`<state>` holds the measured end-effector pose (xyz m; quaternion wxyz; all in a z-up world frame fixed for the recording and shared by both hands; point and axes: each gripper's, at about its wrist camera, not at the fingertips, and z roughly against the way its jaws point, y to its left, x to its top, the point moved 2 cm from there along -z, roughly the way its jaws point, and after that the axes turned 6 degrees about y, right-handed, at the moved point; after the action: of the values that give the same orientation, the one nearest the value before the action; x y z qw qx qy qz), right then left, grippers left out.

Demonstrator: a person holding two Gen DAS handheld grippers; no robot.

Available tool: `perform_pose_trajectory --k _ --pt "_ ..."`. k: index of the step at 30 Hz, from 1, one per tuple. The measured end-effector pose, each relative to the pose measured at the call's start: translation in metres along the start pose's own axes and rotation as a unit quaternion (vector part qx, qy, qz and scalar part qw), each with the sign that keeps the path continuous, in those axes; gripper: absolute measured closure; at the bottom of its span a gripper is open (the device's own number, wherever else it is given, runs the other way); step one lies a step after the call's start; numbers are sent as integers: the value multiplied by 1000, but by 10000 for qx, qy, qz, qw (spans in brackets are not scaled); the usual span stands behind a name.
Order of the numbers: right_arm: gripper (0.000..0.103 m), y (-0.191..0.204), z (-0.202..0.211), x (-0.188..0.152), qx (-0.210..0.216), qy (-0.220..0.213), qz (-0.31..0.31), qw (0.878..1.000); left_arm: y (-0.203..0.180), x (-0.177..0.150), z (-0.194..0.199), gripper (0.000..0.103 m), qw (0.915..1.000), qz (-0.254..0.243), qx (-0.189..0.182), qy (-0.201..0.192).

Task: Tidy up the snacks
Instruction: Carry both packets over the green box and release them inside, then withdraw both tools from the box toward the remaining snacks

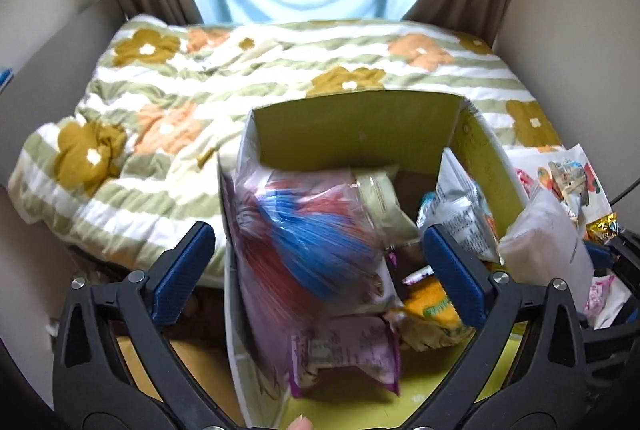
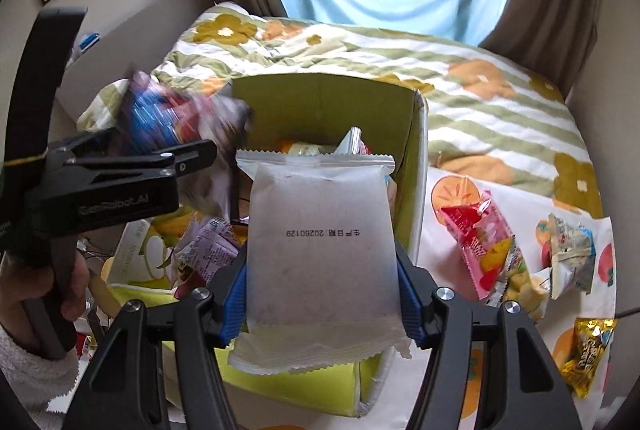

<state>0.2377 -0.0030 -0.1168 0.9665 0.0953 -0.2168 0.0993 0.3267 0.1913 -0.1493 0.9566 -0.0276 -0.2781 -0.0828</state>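
Note:
A green-lined carton [image 1: 356, 117] stands at the bed's foot, with several snack packets inside. My left gripper [image 1: 316, 246] is wide open over it. A blurred red-and-blue packet [image 1: 312, 230] hangs between its blue pads [image 1: 188, 262] without touching either, over the carton's left wall. In the right wrist view the same packet [image 2: 160, 117] is a blur just beyond the left gripper [image 2: 192, 153]. My right gripper [image 2: 320, 270] is shut on a flat white packet [image 2: 320, 250] with a printed date, held above the carton's [image 2: 320, 97] near side. That white packet [image 1: 548, 242] shows at the right in the left wrist view.
Loose snacks lie on a fruit-print cloth [image 2: 452, 197] right of the carton: a pink packet [image 2: 480, 238], a silver-blue one [image 2: 568, 254], a gold one [image 2: 588, 354]. A flowered quilt [image 2: 480, 69] covers the bed behind. A person's hand [image 2: 68, 290] grips the left tool.

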Motion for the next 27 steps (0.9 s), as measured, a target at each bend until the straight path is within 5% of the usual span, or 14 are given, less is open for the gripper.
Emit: perform_pose_trajectory --k 18,20,22,27 --pt "43 4 -17 -12 103 225 -221 9994 14 -36 17 0 9993 366 5 104" --pt "31 4 -14 -14 277 126 -254 9992 15 -39 18 0 9994 337 23 112" --pt "2 5 -8 -16 348 -55 -270 9990 17 -43 20 0 9993 351 76 103" --pt "1 9 -9 -28 217 -135 -185 9995 24 -56 21 0 9985 510 16 209"
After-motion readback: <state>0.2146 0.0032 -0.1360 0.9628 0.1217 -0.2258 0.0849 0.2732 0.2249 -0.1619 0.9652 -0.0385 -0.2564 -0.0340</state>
